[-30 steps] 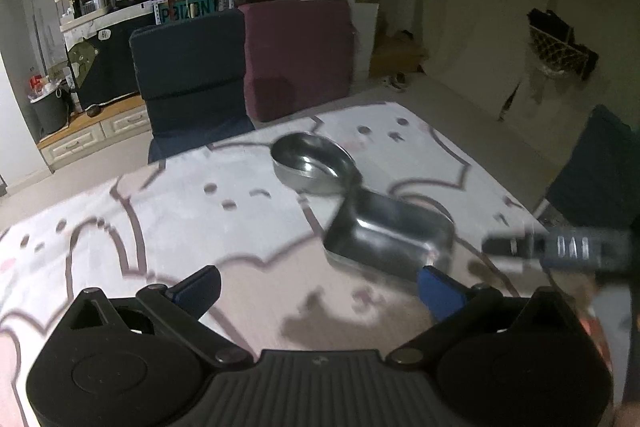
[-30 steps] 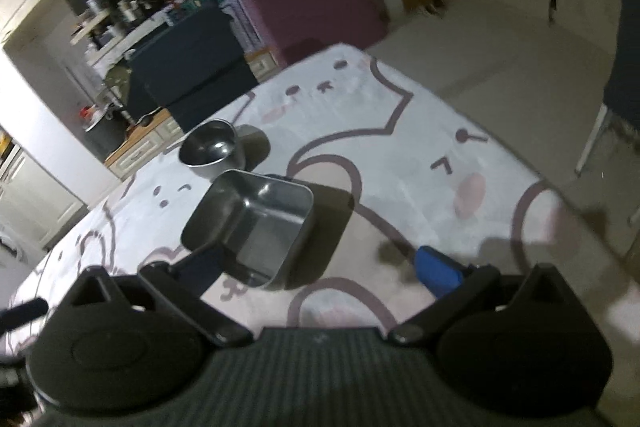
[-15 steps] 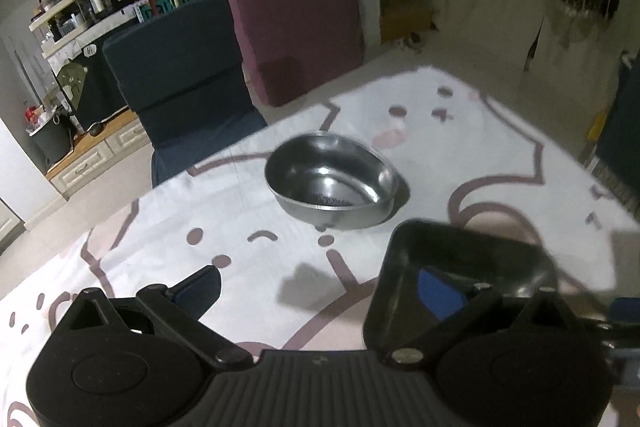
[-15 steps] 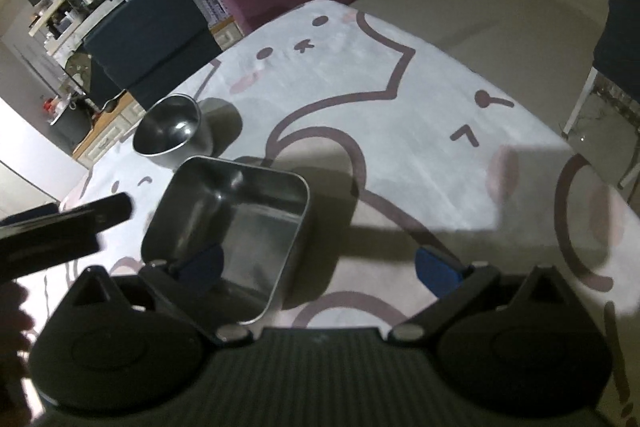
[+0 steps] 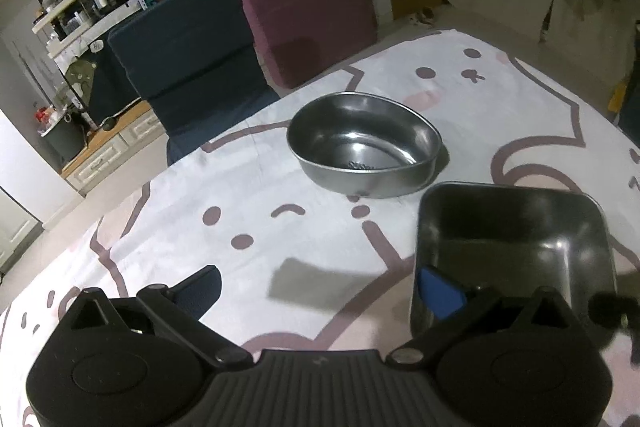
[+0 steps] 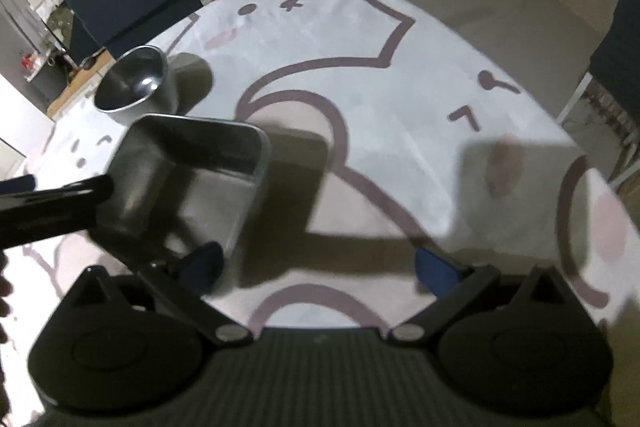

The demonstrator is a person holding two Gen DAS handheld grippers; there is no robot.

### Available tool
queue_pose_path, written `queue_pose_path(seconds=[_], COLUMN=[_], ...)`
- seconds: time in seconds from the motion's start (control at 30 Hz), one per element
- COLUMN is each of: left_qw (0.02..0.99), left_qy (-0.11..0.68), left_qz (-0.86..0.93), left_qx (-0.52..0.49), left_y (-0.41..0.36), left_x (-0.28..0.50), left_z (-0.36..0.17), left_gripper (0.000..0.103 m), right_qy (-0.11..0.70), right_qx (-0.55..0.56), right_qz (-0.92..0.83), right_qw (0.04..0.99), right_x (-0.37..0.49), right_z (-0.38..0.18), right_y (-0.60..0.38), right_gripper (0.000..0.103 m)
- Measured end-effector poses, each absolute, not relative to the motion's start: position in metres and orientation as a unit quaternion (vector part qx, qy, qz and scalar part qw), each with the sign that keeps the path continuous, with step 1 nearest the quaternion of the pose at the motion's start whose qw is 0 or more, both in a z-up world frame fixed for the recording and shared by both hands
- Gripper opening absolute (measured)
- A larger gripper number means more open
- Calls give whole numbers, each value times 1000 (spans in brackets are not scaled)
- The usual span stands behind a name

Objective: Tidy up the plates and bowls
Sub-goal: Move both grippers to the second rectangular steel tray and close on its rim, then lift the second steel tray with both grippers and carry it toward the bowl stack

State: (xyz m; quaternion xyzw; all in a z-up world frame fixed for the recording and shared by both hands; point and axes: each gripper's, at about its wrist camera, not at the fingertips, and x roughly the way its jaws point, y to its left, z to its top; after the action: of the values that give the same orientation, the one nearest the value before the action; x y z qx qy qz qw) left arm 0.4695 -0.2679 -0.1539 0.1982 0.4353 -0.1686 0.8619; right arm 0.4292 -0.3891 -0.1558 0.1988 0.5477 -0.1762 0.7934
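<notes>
The worktop (image 5: 500, 107) is covered by a white cloth with a cartoon cat print. Behind its far edge stand a navy chair (image 5: 188, 55) and a maroon chair (image 5: 308, 7). On the cloth sits a square steel tray (image 5: 512, 239), and just beyond it, close but apart, a round steel bowl (image 5: 364, 151). The left claw (image 5: 320, 291) is spread wide and grips nothing; its right blue fingertip (image 5: 440, 291) sits over the tray's near-left corner. The right claw (image 6: 320, 267) is also wide open and empty, its left fingertip (image 6: 200, 263) by the tray's near rim.
</notes>
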Motion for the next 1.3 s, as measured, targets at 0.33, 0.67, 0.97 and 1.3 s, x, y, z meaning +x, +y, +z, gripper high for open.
queue_pose_path(seconds=[0.33,0.67,0.97,1.3], left_qw=[860,848,842,842], left_qy=[473,497,500,496], left_qz=[-176,-180,-202,-213], left_qx=[80,45,23,6], left_y=[-238,-241,-245,-241], left_x=[457,448,448,434], left_z=[-155,-164,-163,-154], left_gripper=[75,47,17,3], right_qy=[541,527,502,512], right_qx=[227,220,238,213], right_qz=[-163,-121,-93,-66], right_qw=[793,812,826,830], right_x=[432,434,442,447], right_z=[-160,-150,-149,-144], right_y=[-407,-404,-405,-391], right_gripper=[91,70,28,5])
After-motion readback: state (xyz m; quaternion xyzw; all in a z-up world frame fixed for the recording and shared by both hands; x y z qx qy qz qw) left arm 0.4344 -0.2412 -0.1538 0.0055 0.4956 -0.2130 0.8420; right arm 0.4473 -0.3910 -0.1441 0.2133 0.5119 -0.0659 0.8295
